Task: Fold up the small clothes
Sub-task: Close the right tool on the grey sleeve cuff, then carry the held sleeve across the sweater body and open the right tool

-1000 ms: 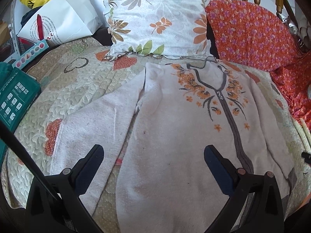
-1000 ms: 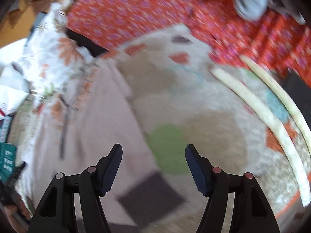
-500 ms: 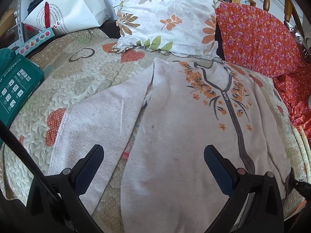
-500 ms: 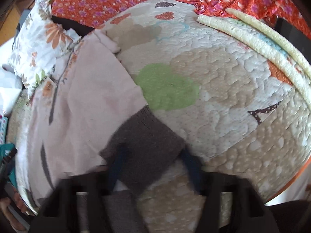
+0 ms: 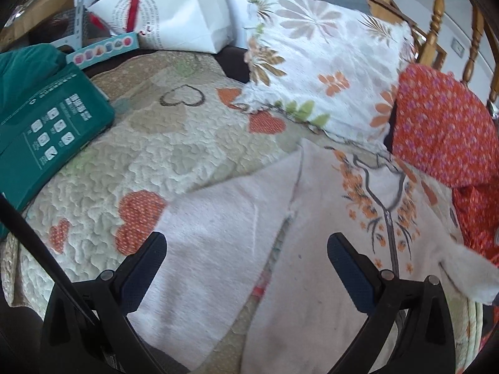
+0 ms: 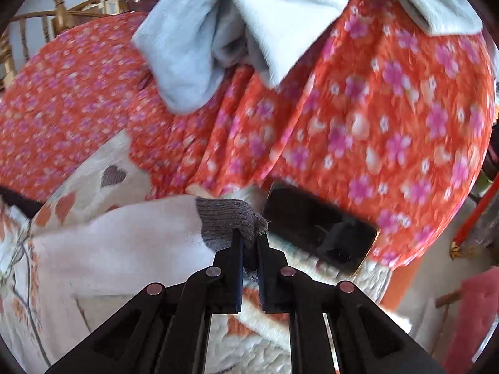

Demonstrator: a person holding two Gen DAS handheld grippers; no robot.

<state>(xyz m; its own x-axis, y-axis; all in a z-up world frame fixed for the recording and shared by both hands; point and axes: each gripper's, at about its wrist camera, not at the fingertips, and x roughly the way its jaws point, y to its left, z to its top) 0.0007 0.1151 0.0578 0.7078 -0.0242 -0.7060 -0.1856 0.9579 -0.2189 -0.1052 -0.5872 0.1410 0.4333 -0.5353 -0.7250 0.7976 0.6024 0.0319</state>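
- Progress: early. Pink cardigan (image 5: 312, 296) lies front-up on the bed quilt (image 5: 149, 162), just below the floral pillow (image 5: 327, 62); body looks unfolded as far as I can see.
- Right tool (image 6: 249, 237) is clamped on the grey knit cuff (image 6: 227, 221) of the cardigan's right sleeve; cuff is lifted off the quilt, sleeve trailing back to the cardigan body. Judged: 1st sleeve fold just started, not laid down yet.
- Left tool (image 5: 246, 268) has its jaws wide apart, holding nothing; hovers over the cardigan's other sleeve (image 5: 212, 243), which lies spread flat, away from the pillow.
- Left to do (judgement): bring right sleeve across the chest, same w/ left sleeve, then fold body up toward the pillow. So most of the job remains.
- Counts: 1 cardigan, 2 sleeves (1 gripped, 1 flat), 2 tools.
- Other things, relative to the pillow: 1 orange flowered cloth (image 5: 443, 124) just right of it; 1 white paper bag (image 5: 174, 9) to its left at the back; 1 green box (image 5: 46, 134) further left.
- Right-wrist view only: 1 dark phone (image 6: 318, 227) just beyond the cuff, partly under the orange cloth; pale blue-grey clothes (image 6: 199, 37) piled on that cloth, no. unclear.
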